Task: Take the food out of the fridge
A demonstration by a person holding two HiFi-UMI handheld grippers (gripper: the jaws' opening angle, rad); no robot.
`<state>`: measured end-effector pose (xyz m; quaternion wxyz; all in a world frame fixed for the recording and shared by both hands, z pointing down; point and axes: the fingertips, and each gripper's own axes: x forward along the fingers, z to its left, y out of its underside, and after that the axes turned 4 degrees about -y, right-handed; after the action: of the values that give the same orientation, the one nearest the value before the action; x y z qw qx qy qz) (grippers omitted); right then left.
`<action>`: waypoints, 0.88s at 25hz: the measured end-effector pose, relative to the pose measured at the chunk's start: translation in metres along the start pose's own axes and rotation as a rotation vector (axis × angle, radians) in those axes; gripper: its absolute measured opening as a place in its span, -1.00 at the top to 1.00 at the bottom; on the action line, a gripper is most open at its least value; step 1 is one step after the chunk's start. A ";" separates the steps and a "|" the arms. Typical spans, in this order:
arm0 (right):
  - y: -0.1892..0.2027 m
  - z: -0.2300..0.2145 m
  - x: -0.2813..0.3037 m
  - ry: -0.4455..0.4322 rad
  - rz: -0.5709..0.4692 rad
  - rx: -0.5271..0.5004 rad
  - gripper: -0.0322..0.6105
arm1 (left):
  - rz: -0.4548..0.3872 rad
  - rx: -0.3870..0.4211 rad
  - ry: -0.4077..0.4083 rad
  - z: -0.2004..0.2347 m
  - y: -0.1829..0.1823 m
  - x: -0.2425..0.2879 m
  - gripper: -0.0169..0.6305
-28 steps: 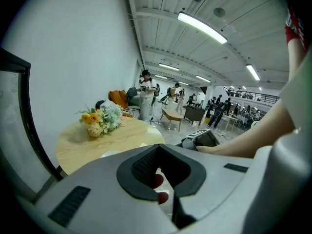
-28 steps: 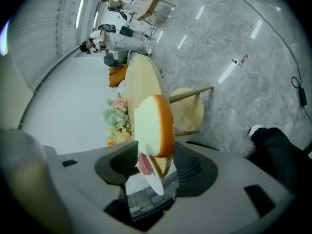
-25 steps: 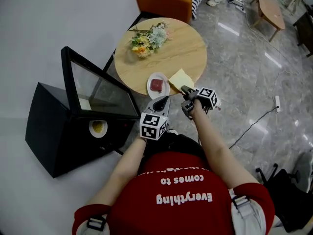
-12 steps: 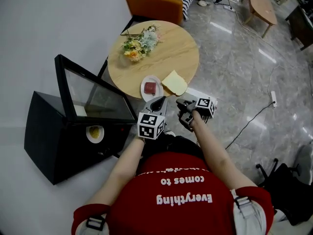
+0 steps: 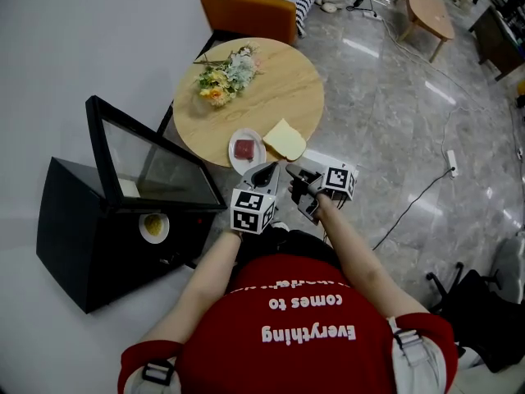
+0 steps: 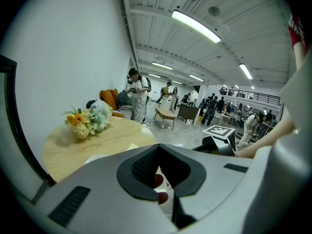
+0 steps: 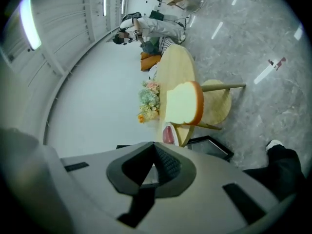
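A slice of bread (image 5: pixel 283 140) lies at the near edge of the round wooden table (image 5: pixel 279 80), beside a white plate (image 5: pixel 234 158) with a red piece of meat (image 5: pixel 244 148). My right gripper (image 5: pixel 293 173) hovers just short of the bread, shut and holding nothing; in the right gripper view the bread (image 7: pixel 184 103) lies ahead of the jaws. My left gripper (image 5: pixel 267 169) is shut and empty near the plate. On the floor to the left stands the black fridge (image 5: pixel 74 245) with its glass door (image 5: pixel 148 158) open and a plate of yellow food (image 5: pixel 153 226) inside.
A bunch of flowers (image 5: pixel 223 71) lies on the far left part of the table. An orange seat (image 5: pixel 250 11) stands behind the table, and a low wooden table (image 5: pixel 426 6) farther right. A cable (image 5: pixel 426 191) runs over the grey floor. People stand in the background.
My right gripper has let go of the bread, drawn back from it and risen, and its jaws have closed. The bread stays on the table edge. The left gripper has hardly moved.
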<state>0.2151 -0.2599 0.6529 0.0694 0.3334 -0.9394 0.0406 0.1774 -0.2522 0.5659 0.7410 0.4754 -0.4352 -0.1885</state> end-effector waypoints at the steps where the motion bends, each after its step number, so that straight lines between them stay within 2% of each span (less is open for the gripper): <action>1: 0.001 0.000 0.000 0.001 0.004 -0.005 0.87 | 0.000 0.002 -0.001 -0.001 0.000 -0.001 0.93; 7: 0.009 0.005 0.006 -0.018 0.029 -0.013 0.87 | -0.008 -0.019 -0.024 0.005 0.000 -0.017 0.93; 11: 0.032 0.021 0.018 -0.055 0.123 -0.091 0.87 | -0.046 -0.050 -0.056 0.013 -0.004 -0.046 0.93; 14: 0.073 0.032 0.038 -0.075 0.265 -0.176 0.87 | -0.093 -0.081 -0.109 0.029 -0.003 -0.085 0.93; 19: 0.162 0.042 0.074 -0.101 0.516 -0.191 0.87 | -0.151 -0.201 -0.275 0.068 0.021 -0.169 0.93; 22: 0.213 0.045 0.089 -0.103 0.611 -0.178 0.87 | -0.170 -0.271 -0.375 0.085 0.041 -0.222 0.93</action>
<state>0.0076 -0.1560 0.6166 0.0352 0.0302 -0.9981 -0.0399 -0.0207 -0.1243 0.5127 0.6857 0.3633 -0.4944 -0.3918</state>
